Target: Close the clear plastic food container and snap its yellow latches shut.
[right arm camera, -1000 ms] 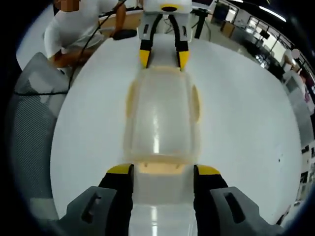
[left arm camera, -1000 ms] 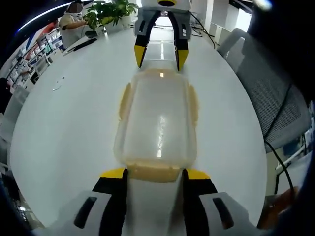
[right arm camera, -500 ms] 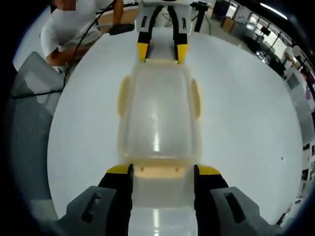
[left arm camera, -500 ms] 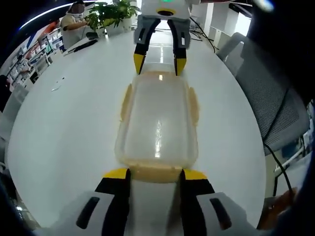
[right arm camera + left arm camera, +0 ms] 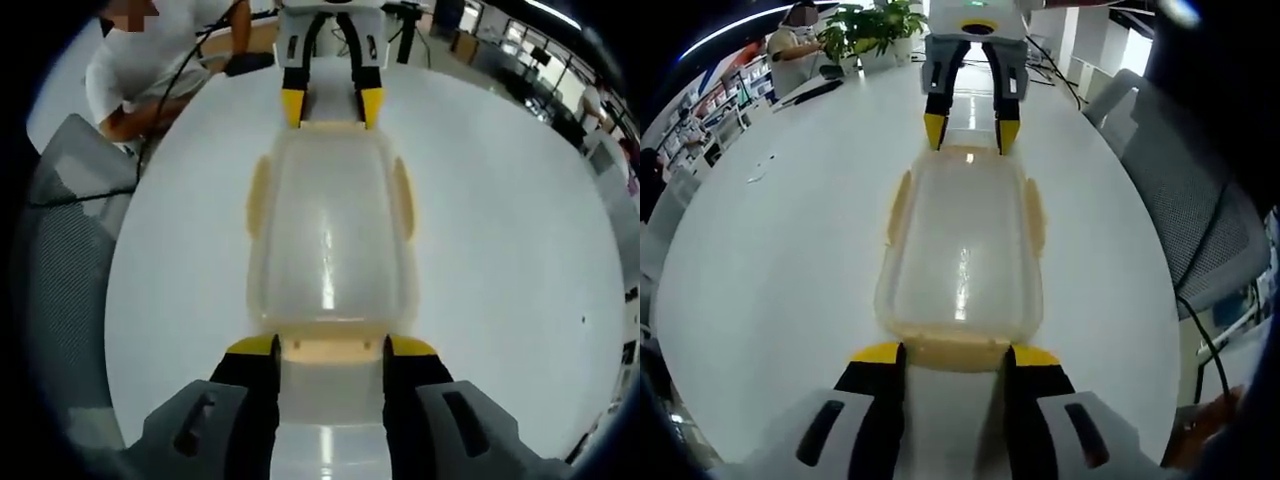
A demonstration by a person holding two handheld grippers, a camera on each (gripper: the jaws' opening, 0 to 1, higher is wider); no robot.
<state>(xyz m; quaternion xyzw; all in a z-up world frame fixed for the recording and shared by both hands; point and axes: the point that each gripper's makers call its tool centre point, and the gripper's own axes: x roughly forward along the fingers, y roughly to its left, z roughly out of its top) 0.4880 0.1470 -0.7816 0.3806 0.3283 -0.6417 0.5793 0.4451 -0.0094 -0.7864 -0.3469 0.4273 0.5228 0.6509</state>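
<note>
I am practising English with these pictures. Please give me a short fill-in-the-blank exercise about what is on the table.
1. The clear container lies on a ____ table.
2. Its latches are ____ in colour.
3. The left tool and the right tool stand at ____ ends of the container.
4. In the left gripper view, green ____ stand at the far end of the table.

Missing words: white; yellow; opposite; plants
</note>
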